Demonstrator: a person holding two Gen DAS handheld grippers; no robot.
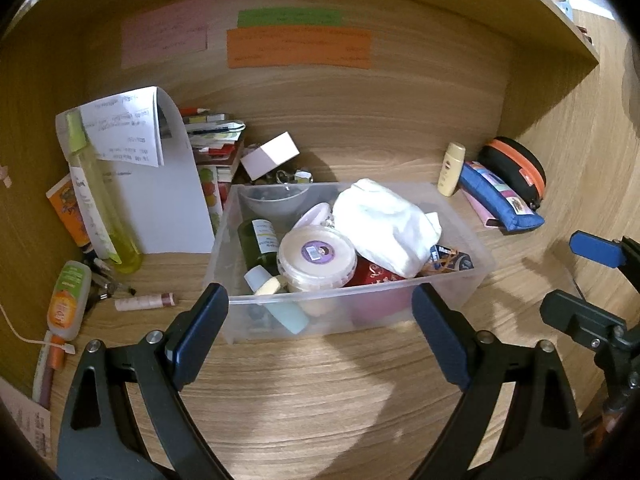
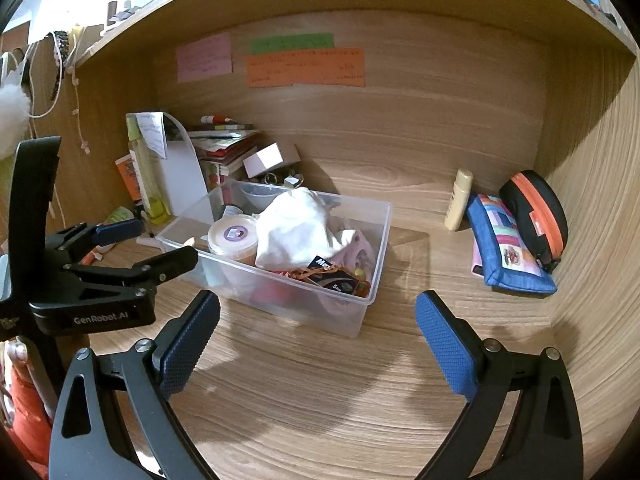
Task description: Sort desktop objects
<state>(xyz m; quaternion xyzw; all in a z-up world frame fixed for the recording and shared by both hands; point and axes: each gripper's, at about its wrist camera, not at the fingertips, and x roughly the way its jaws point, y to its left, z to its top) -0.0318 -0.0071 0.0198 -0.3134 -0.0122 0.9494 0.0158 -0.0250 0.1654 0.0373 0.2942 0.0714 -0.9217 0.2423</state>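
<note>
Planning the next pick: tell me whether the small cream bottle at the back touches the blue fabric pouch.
Apart. The right wrist view shows a sliver of wooden desk between the small cream bottle and the blue fabric pouch.

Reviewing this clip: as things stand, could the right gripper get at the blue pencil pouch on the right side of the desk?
Probably yes. The right gripper is open and empty, and only bare desk lies between it and the blue pouch. The black case crowds the pouch's far side.

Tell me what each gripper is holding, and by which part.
Nothing is held. The left gripper and the right gripper both have open, empty jaws, short of the clear plastic bin.
</note>
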